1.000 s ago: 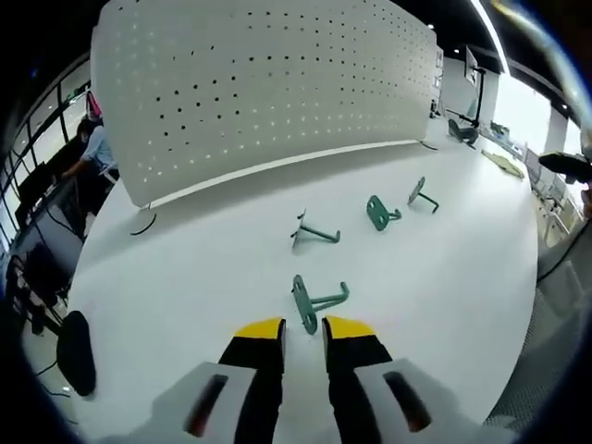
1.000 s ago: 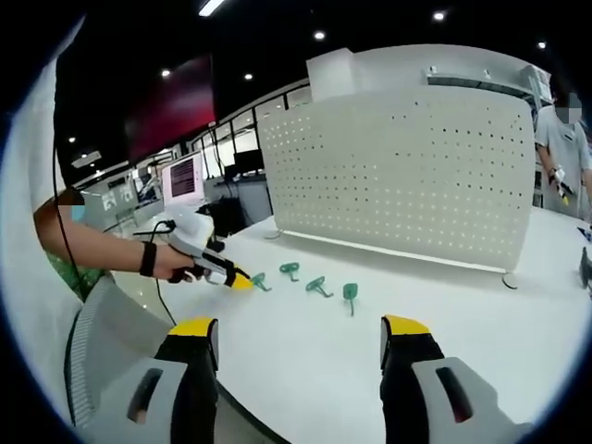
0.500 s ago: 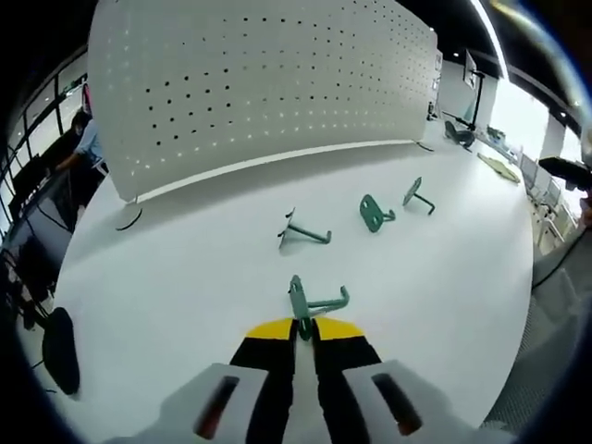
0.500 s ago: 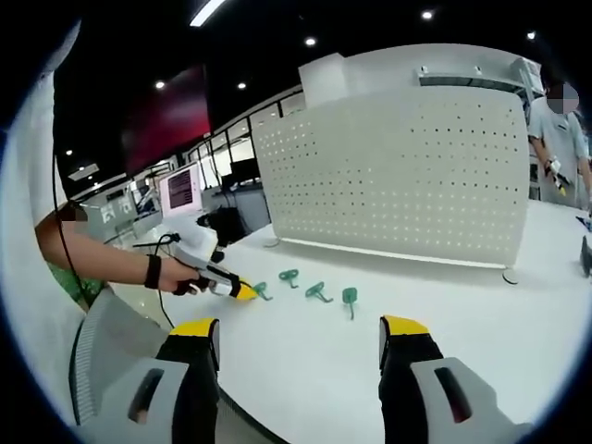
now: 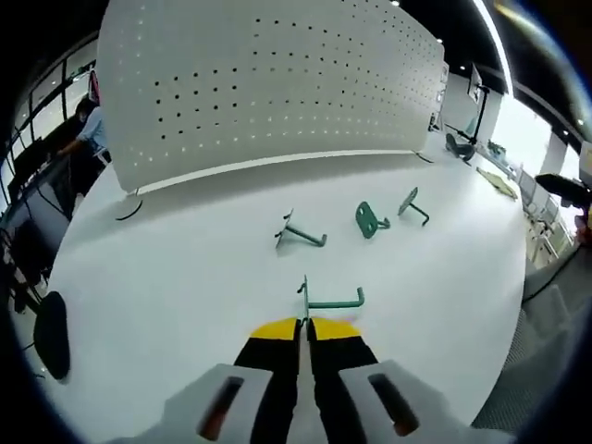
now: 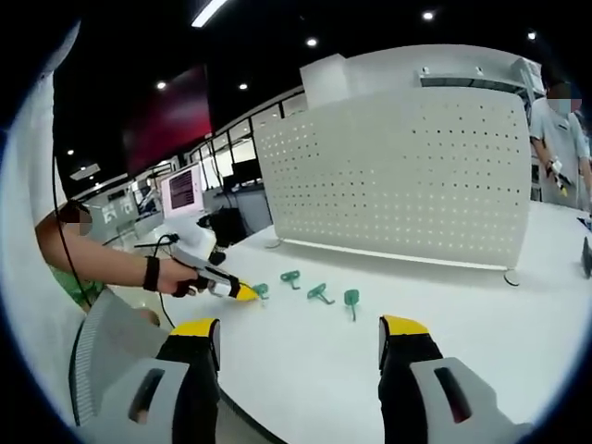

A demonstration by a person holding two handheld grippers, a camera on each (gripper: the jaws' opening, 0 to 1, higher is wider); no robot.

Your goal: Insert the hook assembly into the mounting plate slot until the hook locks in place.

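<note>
Hook [image 5: 326,301] apparently in left gripper [image 5: 304,326]

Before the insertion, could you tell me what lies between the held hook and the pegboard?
In the left gripper view, another green hook lies on the white table between the held hook and the pegboard.

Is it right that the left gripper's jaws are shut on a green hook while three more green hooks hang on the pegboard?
Not quite. The left gripper is shut on a green hook, but the three other hooks lie on the white table in front of the pegboard, not on it, as the left gripper view shows.
</note>
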